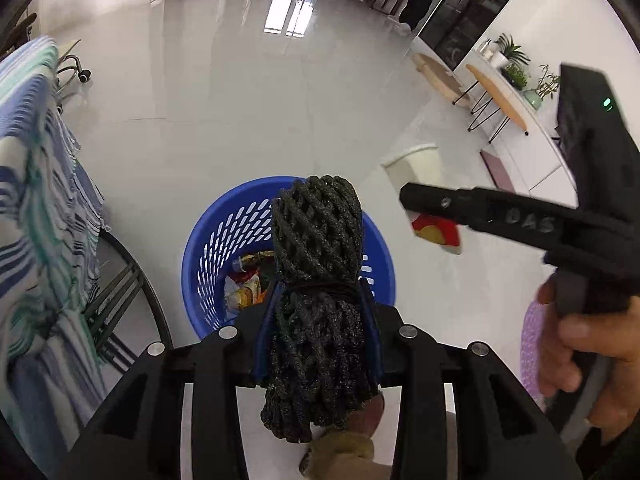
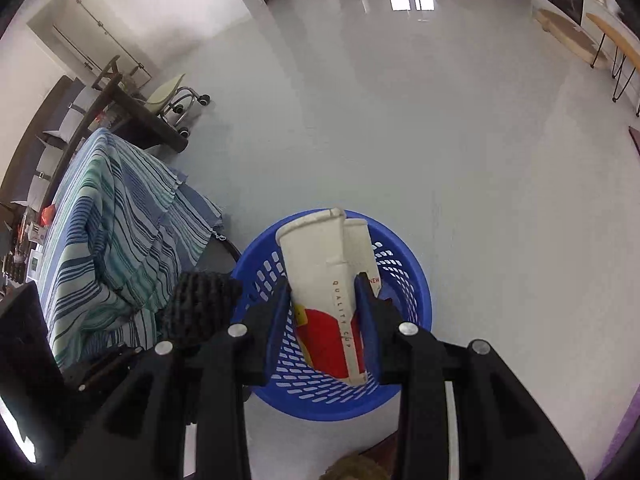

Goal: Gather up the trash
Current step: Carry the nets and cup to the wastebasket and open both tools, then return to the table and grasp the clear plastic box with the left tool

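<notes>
My left gripper (image 1: pixel 320 292) is shut on a black foam net sleeve (image 1: pixel 318 248) and holds it above a blue perforated basket (image 1: pixel 208 256) that stands on the floor with wrappers (image 1: pixel 246 284) inside. My right gripper (image 2: pixel 324 284) is shut on a crushed white and red paper cup (image 2: pixel 324 280), held over the same basket (image 2: pixel 416 304). In the left wrist view the right gripper (image 1: pixel 412 204) and the cup (image 1: pixel 420 160) are to the right of the basket. The net sleeve also shows at the left in the right wrist view (image 2: pixel 200 304).
A table draped in blue and green striped cloth (image 2: pixel 104 216) stands left of the basket, with its dark metal frame (image 1: pixel 120 292) below. A wheeled chair (image 2: pixel 176 96) is behind it. Low wooden tables (image 1: pixel 496 96) and potted plants (image 1: pixel 516 64) line the right wall. Glossy floor (image 2: pixel 400 120) stretches ahead.
</notes>
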`<act>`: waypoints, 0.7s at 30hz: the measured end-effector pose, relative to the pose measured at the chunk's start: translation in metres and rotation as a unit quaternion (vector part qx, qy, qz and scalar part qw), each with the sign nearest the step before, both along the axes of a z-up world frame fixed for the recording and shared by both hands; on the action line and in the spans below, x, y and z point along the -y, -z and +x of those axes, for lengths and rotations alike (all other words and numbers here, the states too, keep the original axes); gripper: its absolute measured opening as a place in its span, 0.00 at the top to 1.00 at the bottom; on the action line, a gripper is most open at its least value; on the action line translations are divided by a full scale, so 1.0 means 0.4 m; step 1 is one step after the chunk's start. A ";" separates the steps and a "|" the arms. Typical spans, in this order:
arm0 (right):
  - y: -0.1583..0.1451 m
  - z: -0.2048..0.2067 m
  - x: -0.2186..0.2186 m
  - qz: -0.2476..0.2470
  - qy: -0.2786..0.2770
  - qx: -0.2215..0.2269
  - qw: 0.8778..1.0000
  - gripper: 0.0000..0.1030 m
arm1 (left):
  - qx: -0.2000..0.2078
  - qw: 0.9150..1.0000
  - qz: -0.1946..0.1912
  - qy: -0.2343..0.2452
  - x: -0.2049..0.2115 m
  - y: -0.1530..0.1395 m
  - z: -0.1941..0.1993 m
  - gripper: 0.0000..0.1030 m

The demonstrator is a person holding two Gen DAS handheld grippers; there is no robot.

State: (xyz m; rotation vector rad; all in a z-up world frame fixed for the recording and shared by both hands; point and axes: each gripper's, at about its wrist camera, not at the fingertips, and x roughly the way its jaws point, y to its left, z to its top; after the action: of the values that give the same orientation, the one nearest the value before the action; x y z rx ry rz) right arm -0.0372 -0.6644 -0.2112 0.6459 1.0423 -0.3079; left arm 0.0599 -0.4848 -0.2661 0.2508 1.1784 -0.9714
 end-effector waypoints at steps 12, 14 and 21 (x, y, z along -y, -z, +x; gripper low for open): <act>-0.028 0.007 0.052 -0.019 0.031 0.023 0.999 0.32 | 0.022 1.000 0.005 0.001 0.034 0.034 0.006 0.29; -0.053 0.002 0.048 -0.050 0.038 0.023 0.998 0.25 | 0.021 1.000 -0.001 0.008 0.021 0.003 -0.016 0.29; -0.144 0.010 -0.059 -0.133 0.022 0.045 0.990 0.16 | 0.039 0.997 -0.044 0.042 -0.144 -0.159 -0.159 0.18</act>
State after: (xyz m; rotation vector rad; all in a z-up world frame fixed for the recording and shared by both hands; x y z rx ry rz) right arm -0.0332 -0.6408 -0.1537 0.4379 0.8829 -0.4436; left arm -0.0038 -0.4270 -0.2025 0.2664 1.0583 -1.0756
